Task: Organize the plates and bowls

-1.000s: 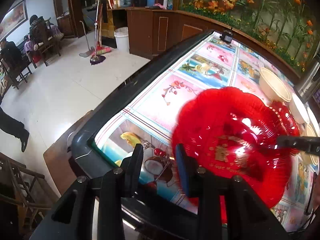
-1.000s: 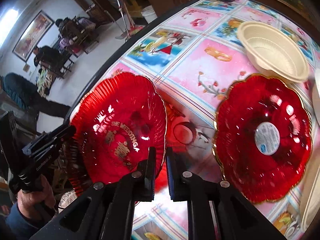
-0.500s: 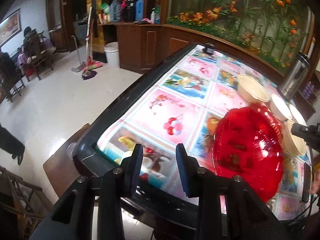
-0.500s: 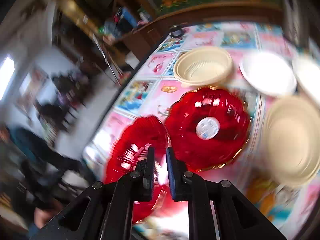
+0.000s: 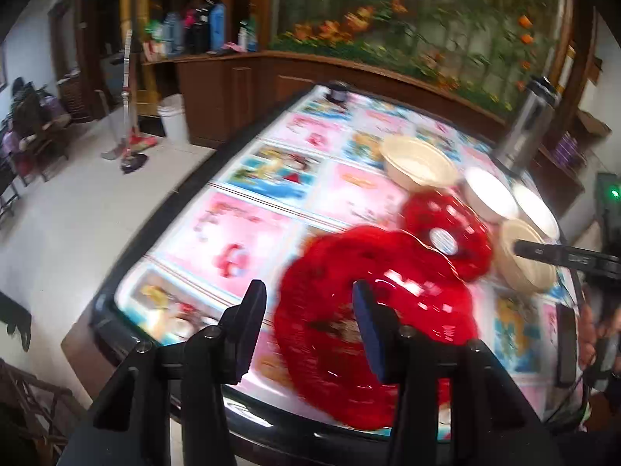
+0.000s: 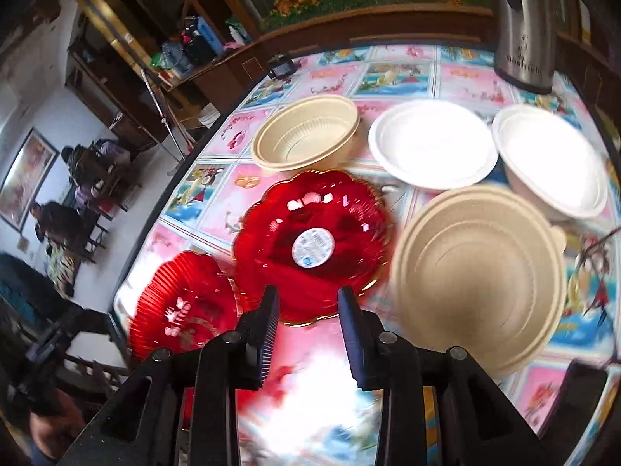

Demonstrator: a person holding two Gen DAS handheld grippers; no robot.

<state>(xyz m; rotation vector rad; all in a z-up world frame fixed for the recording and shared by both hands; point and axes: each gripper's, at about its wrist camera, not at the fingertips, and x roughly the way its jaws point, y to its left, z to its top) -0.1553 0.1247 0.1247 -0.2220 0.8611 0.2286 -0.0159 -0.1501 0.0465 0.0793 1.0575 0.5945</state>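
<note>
No text is legible: the sticker (image 6: 313,247) on the red plate (image 6: 310,244) is too blurred.

Near red plate (image 5: 372,334) motion-blurred; kettle (image 6: 524,23) top cut off.

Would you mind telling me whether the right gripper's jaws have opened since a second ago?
Yes. The right gripper was shut near the plain red plate; its jaws now stand apart, empty, before the stickered red plate.
</note>
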